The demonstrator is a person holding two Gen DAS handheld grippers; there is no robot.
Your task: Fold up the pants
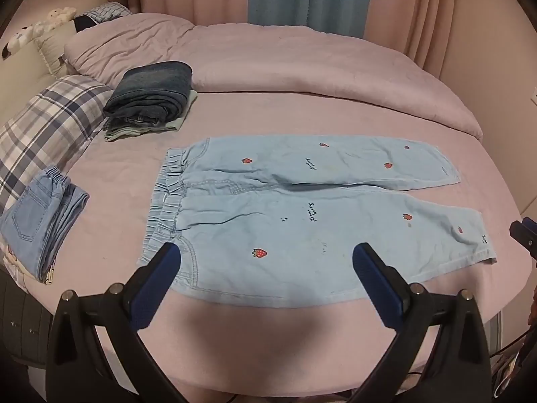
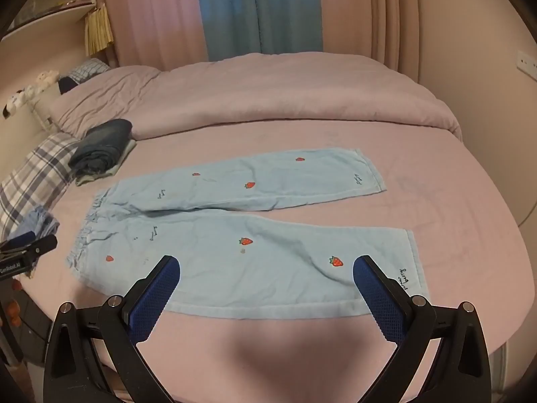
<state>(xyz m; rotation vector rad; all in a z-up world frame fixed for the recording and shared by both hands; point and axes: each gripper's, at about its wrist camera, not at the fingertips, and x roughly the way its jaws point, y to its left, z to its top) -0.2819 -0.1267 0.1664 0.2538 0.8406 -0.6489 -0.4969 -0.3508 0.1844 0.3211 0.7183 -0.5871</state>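
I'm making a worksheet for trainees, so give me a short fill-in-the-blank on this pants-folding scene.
1. The light blue pants lie spread flat, decorated with small red ____.
2. Both the left gripper and the right gripper have their jaws ____.
3. The dark folded jeans rest beside a ____-patterned pillow.

Missing words: strawberries; open; plaid
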